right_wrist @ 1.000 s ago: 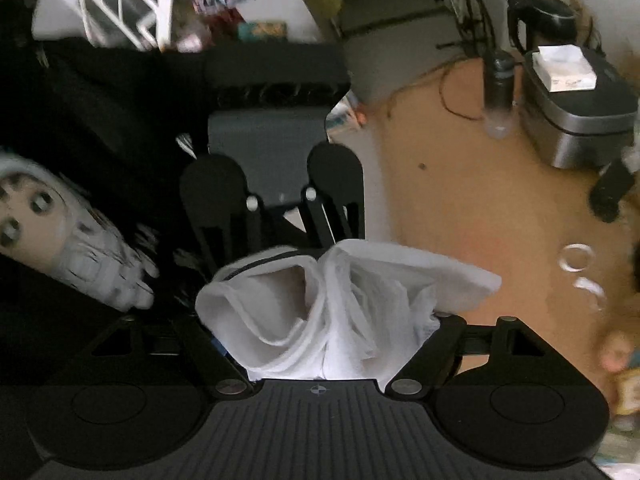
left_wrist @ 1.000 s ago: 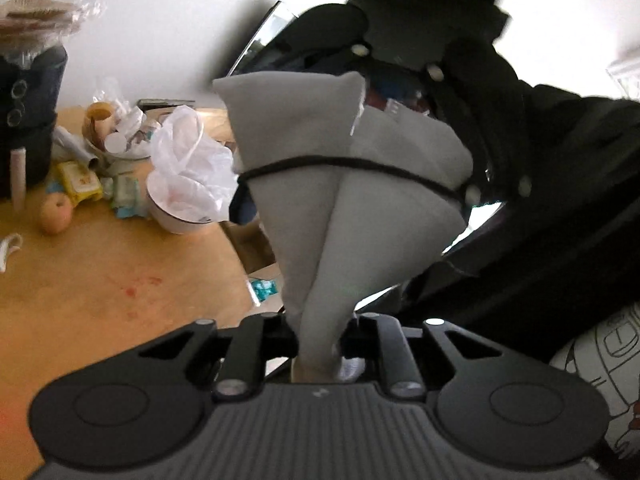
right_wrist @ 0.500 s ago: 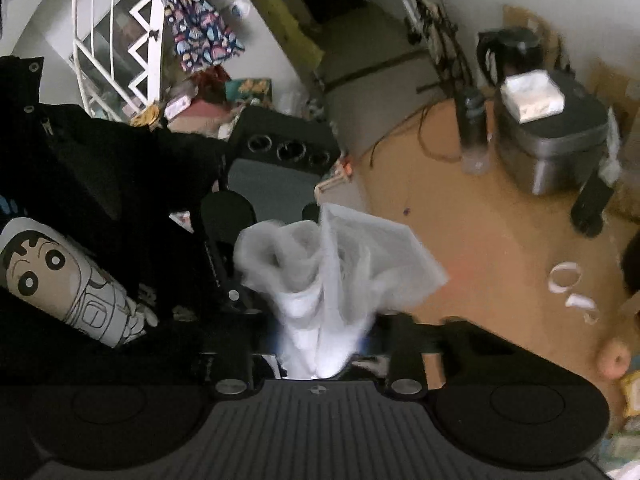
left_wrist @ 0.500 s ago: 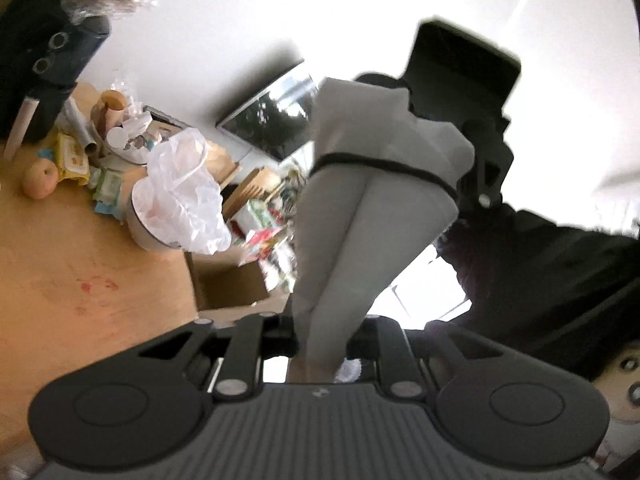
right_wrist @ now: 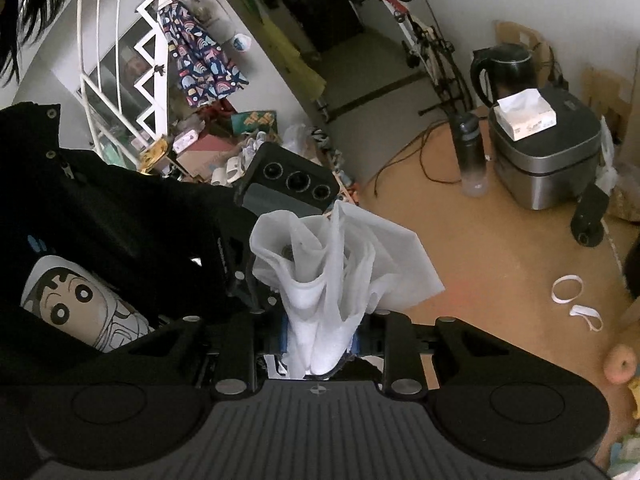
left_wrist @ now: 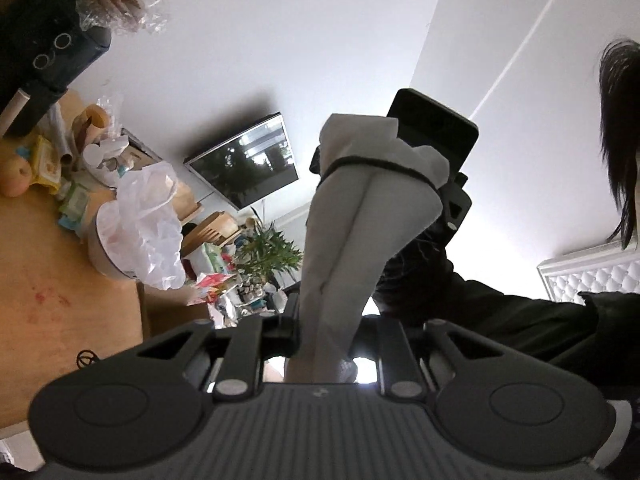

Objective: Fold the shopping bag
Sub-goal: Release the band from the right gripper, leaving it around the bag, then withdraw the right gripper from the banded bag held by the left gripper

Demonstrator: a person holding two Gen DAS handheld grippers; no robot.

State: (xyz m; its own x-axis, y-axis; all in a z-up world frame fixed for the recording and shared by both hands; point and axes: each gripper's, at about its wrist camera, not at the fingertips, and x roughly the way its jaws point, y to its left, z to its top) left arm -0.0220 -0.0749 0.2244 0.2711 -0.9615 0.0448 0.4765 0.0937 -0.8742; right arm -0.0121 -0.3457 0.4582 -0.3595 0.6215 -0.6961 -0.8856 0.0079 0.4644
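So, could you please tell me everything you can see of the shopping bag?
The shopping bag is white, thin, soft fabric with a dark cord around it. It is bunched into crumpled folds and held in the air above the wooden table. The left gripper pinches one end; the right gripper is shut on the other.

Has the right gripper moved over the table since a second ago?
Yes. In the right wrist view the grey cooker has slid from upper right toward the middle, so the right gripper, jaws shut on the white bag, swung away.
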